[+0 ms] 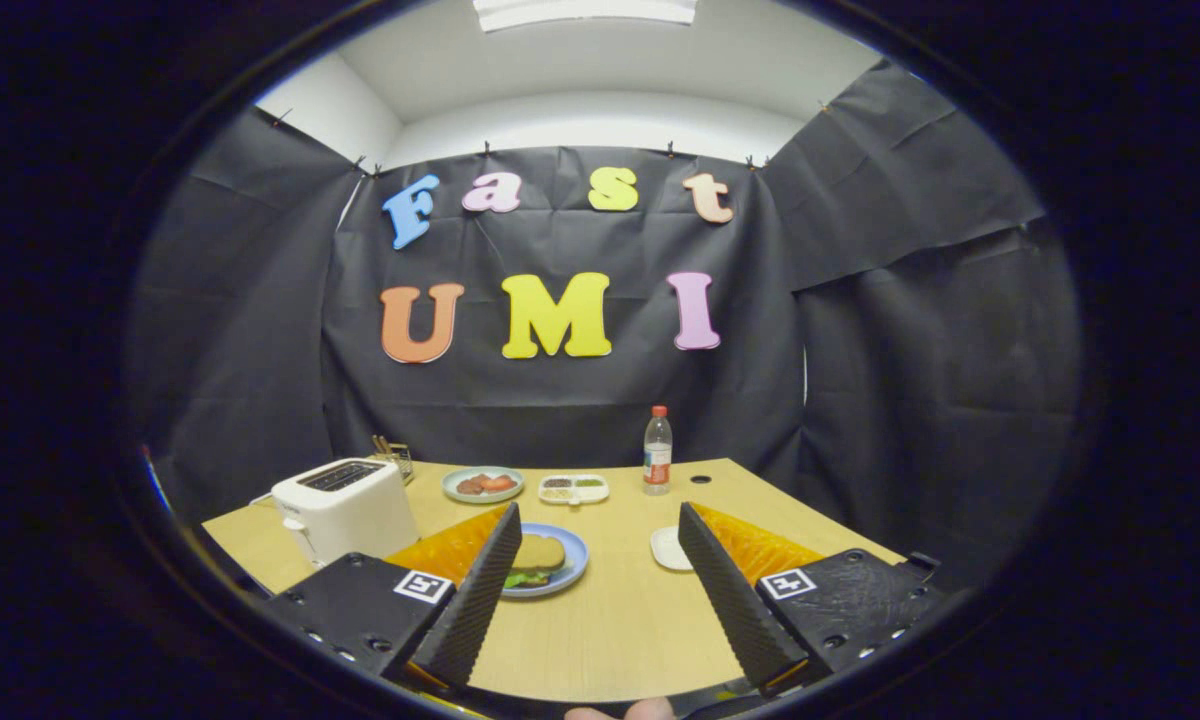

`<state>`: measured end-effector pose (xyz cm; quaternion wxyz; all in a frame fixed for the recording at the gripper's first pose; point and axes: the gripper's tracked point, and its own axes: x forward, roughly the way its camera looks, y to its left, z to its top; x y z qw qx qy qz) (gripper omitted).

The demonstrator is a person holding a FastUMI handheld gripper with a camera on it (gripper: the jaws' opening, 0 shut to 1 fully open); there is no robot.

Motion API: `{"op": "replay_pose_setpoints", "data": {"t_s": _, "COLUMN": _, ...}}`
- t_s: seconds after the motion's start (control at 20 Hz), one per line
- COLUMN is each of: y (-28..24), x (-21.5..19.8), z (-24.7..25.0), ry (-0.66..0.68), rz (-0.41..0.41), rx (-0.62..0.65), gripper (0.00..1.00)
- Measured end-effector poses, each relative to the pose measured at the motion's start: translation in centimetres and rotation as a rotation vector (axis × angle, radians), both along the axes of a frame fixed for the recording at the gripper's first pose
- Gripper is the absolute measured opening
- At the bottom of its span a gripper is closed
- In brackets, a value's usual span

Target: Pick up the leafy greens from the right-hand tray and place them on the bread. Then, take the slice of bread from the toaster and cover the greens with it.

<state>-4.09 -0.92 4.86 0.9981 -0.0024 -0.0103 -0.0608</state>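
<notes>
fingers (480, 590) of the gripper (600, 590) stood wide apart, holding nothing; just past the left one lay the plate (570, 572), bread (538, 552) on top of greens (522, 579), toaster (345, 508) further left.

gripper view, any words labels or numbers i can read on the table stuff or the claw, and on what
Bottle: label too small and blurred to read.
Toaster: no legible marking.
Claw: fingers open and empty; a square coded marker on each side, a pattern, no words.
</notes>
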Motion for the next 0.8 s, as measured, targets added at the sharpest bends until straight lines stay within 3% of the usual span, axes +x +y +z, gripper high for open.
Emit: {"op": "replay_pose_setpoints", "data": {"t_s": 0.8, "y": 3.2, "x": -1.1, "z": -0.2, "ry": 0.020, "rz": 0.050, "rx": -0.021, "gripper": 0.96}}
